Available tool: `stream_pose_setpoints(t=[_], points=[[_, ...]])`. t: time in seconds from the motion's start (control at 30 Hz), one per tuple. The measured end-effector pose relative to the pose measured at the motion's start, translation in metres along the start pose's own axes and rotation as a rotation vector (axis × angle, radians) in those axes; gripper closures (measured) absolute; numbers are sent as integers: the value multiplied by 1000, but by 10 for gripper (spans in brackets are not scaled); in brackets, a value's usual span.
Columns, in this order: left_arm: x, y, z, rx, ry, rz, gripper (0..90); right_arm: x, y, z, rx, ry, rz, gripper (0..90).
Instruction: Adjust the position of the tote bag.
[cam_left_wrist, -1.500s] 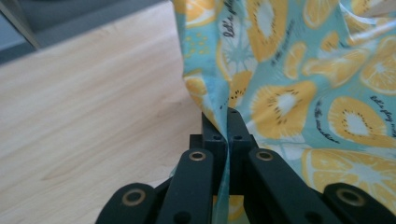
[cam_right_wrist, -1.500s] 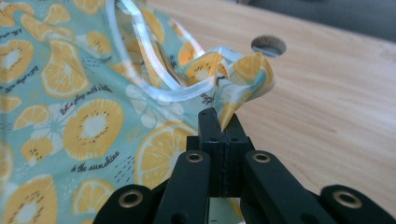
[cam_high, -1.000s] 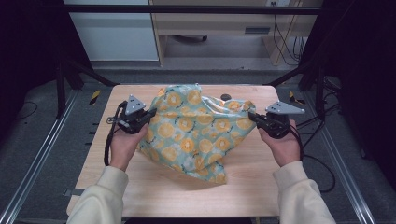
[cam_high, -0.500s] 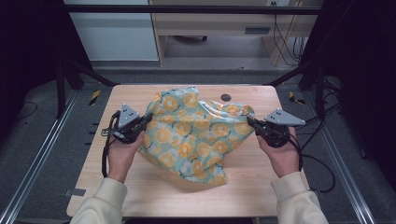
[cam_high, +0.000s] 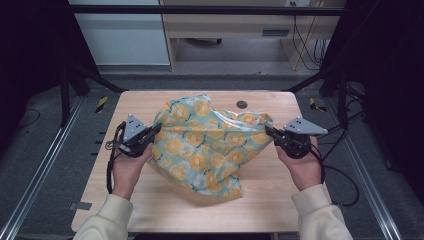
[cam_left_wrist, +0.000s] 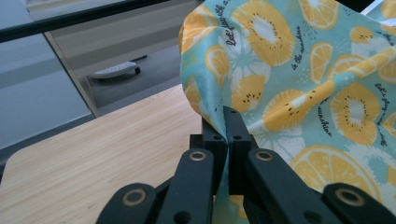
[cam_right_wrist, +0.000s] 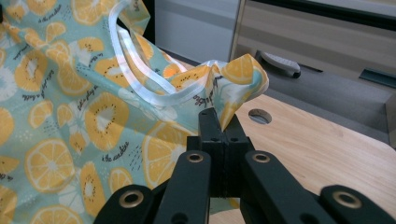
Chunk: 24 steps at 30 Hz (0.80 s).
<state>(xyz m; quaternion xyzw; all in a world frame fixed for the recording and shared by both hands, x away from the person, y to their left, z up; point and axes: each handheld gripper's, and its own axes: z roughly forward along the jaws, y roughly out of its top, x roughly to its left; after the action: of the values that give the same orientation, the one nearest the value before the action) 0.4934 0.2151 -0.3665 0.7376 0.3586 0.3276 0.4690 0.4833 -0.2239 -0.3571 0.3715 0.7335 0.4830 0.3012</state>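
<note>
Left gripper (cam_high: 150, 134) and right gripper (cam_high: 274, 136), jaws pinching crinkled citrus-print fabric bag (cam_high: 210, 145); it droops onto the smooth wooden worktop (cam_high: 260, 200).

The turquoise cloth printed with orange and kiwi slices (cam_left_wrist: 299, 93) carries small black script among the fruit. In the left gripper view "in the sunshine" can be read; the other lines are too small or creased to make out fully.

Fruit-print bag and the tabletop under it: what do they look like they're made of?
The fruit-print bag looks like thin coated fabric or soft plastic sheet: it crumples in soft folds, has a slight sheen, and a glossy translucent white trim runs along its edge. The tabletop looks like light wood or wood laminate, matte, with straight grain lines and a round hole.
</note>
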Motion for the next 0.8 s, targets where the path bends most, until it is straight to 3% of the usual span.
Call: stream_pose_setpoints(t=[0.3, 0.4, 0.8], points=[[-3, 0, -8, -13, -5, 8, 900, 3, 2, -10, -13, 3, -13, 900], [-3, -3, -11, -31, -5, 25, 900, 6, -1, -12, -12, 8, -21, 900], [-8, -13, -24, -33, -31, 27, 900, 12, -14, -17, -9, 31, -32, 900]])
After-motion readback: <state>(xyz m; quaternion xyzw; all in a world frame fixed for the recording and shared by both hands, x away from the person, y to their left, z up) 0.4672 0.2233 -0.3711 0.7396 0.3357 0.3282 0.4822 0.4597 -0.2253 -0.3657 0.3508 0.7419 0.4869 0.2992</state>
